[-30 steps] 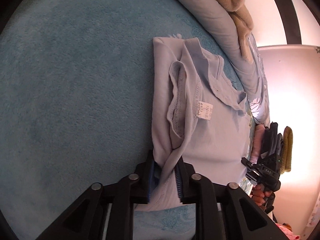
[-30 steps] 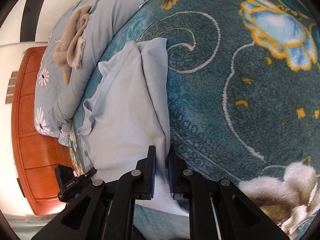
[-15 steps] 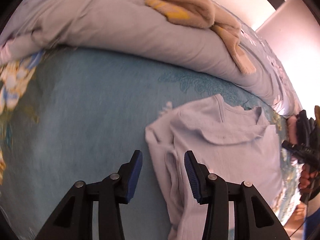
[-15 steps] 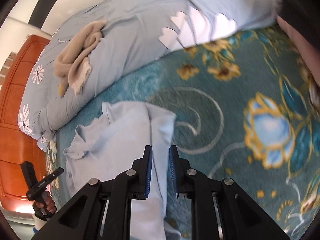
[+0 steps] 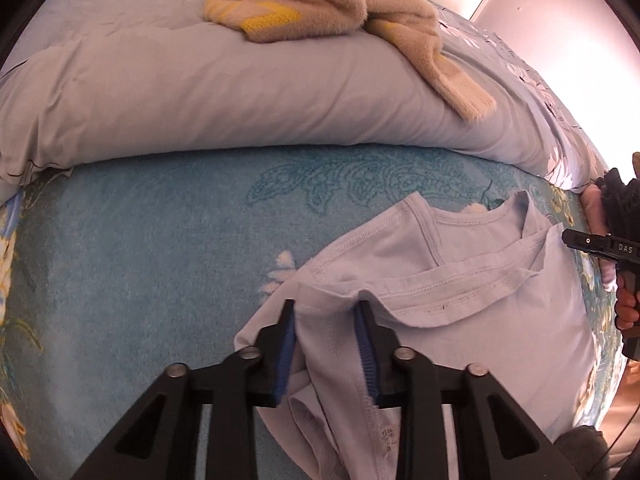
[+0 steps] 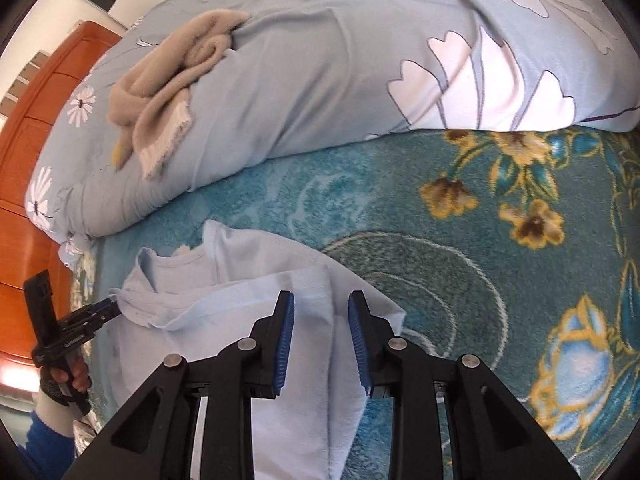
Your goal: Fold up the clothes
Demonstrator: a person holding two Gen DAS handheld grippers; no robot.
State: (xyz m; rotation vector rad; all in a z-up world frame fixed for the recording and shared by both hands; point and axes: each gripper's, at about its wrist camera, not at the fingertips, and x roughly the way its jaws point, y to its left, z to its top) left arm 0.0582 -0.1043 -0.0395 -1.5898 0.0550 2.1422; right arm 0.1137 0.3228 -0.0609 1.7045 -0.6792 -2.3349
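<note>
A light blue T-shirt [image 5: 492, 320] lies partly folded on the teal blanket [image 5: 140, 280], its collar toward the duvet. My left gripper [image 5: 323, 307] is open, and a fold of the shirt's left side rests loosely between its fingers. In the right wrist view the same T-shirt [image 6: 240, 320] shows its folded right edge. My right gripper [image 6: 320, 299] is open over that edge, with cloth lying between the blue pads [image 6: 285, 340]. Each gripper also appears in the other view: the right gripper [image 5: 600, 242] at the far right, the left gripper [image 6: 86, 318] at the far left, held by a hand.
A puffy pale blue floral duvet [image 5: 240, 92] borders the blanket on the far side, with a beige fuzzy sweater [image 5: 320, 4] on it. An orange wooden headboard [image 6: 36, 140] stands at the left in the right wrist view. Open teal blanket [image 6: 520, 280] lies right of the shirt.
One second ago both grippers were shut on the shirt. The left one opened first, then the right. The shirt now lies on the blanket, and both cameras look toward the duvet.
</note>
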